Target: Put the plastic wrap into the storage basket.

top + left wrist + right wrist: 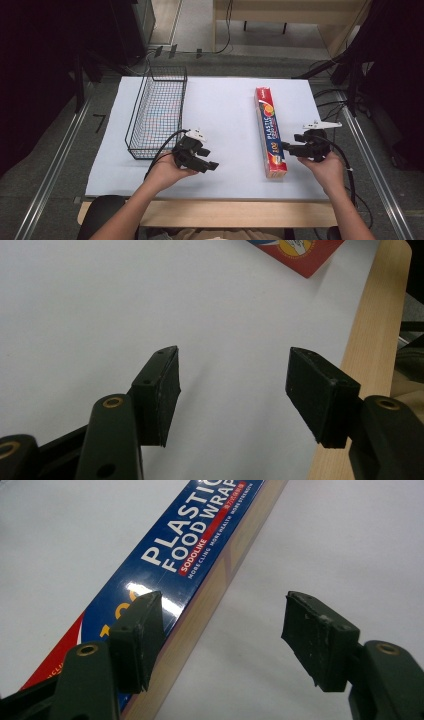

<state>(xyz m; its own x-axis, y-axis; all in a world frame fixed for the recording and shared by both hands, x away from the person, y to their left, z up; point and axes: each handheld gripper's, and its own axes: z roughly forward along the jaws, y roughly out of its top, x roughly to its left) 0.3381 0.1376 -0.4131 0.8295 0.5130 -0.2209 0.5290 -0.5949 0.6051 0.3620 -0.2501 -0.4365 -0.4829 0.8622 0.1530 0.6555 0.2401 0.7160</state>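
Though near, box [270,134] beside right tool [287,147]

A white surface [225,100] carries a wire basket [156,112] at its left and a plastic wrap box [270,131] at its right. The left tongs [207,162] hover near the basket; the right tongs [287,147] sit just beside the box.

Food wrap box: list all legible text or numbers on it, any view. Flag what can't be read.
All on the food wrap box, top face:
"PLASTIC FOOD WRAP": large white letters on blue, right gripper view; the last letters are cut by the frame edge.
"SODOLIKE": white on the red strip beneath.
Small white line beside it: too small to read surely.
Yellow digits near the right hand-held gripper: partly hidden, unreadable.
High view: "PLASTIC" only.
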